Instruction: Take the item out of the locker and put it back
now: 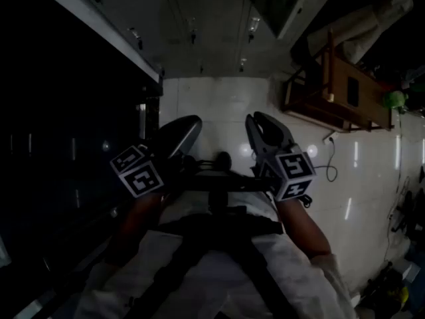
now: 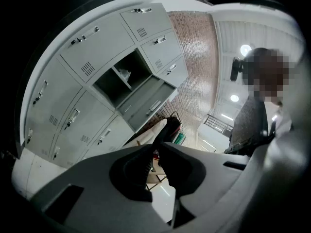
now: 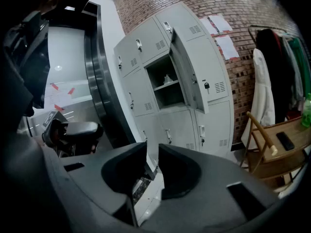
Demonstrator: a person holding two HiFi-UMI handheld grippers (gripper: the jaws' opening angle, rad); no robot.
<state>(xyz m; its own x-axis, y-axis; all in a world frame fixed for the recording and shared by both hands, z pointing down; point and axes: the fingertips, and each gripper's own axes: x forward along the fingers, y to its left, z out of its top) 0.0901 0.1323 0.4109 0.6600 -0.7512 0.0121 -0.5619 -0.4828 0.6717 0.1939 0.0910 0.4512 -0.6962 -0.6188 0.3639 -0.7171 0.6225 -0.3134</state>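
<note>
A bank of grey lockers [image 3: 146,106] stands against the brick wall, some way ahead of both grippers. One compartment is open, its door [image 3: 192,74] swung out to the right. A small white item [image 3: 166,78] sits on the shelf inside, and the left gripper view shows the same item [image 2: 124,74]. My left gripper [image 2: 156,147] is shut with nothing in it. My right gripper [image 3: 153,152] is open by a narrow gap, also with nothing between its fingers. In the dark head view both grippers, left [image 1: 189,128] and right [image 1: 260,121], are held side by side in front of the body.
A wooden chair [image 3: 272,149] with a phone [image 3: 284,141] on it stands right of the lockers, under hanging coats [image 3: 269,67]. A dark metal column [image 3: 95,81] rises left of the lockers. A person [image 2: 255,120] stands at the right of the left gripper view.
</note>
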